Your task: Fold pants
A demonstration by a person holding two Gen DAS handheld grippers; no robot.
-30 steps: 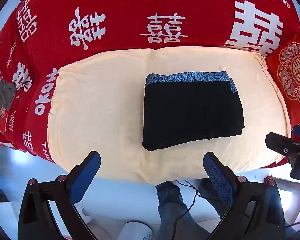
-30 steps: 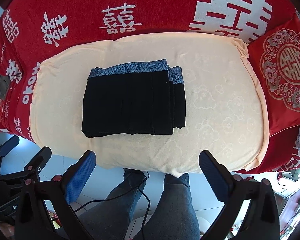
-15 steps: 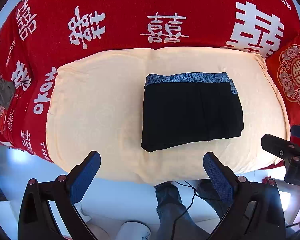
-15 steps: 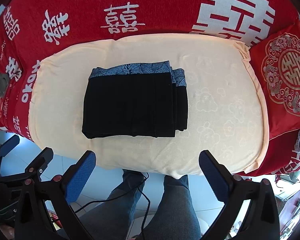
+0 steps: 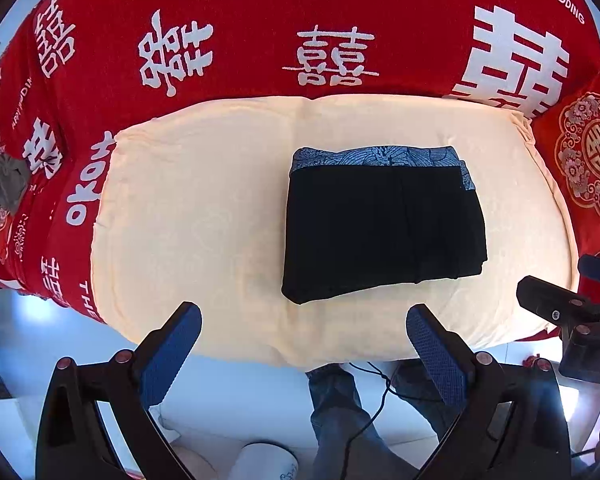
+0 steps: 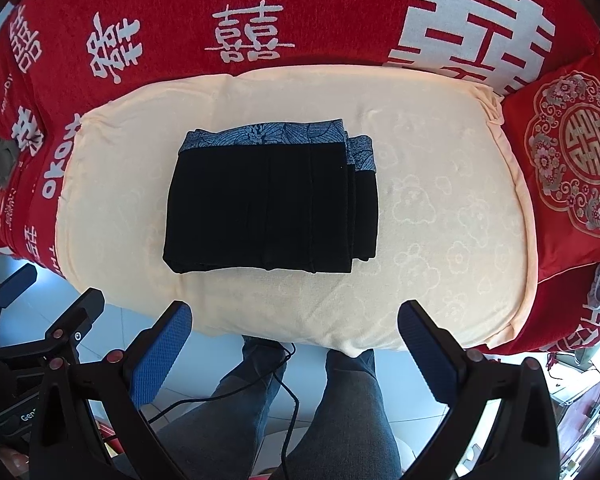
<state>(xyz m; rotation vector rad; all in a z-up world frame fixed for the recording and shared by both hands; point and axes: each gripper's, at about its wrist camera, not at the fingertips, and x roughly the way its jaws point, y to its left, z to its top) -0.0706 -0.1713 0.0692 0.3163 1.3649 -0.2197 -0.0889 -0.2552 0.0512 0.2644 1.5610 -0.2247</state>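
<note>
Folded into a compact rectangle, the black pants point(image 5: 382, 232) point(image 6: 270, 204) lie flat on a cream blanket point(image 5: 204, 216) point(image 6: 440, 216), with the blue patterned waistband point(image 5: 374, 157) point(image 6: 264, 136) along the far edge of the bundle. Stacked layer edges show at the bundle's right side, where a second strip of waistband protrudes slightly. The bundle sits near the middle of the blanket, clear of all its edges. The blanket covers the seat of a sofa draped in a red cover with white characters point(image 5: 332, 12) point(image 6: 252, 0). A red embroidered cushion point(image 5: 592, 156) point(image 6: 568, 152) stands at the blanket's right end. A grey garment point(image 5: 2, 188) lies on the red cover at the far left.

Left tongs point(image 5: 304, 360): spread wide, holding nothing, above the blanket's near edge, apart from the pants. Right tongs point(image 6: 294, 354): likewise spread wide and empty, at the near edge. Below them, the person's legs in grey trousers point(image 6: 340, 408) and a black cable point(image 6: 288, 396) are visible over a light floor.
</note>
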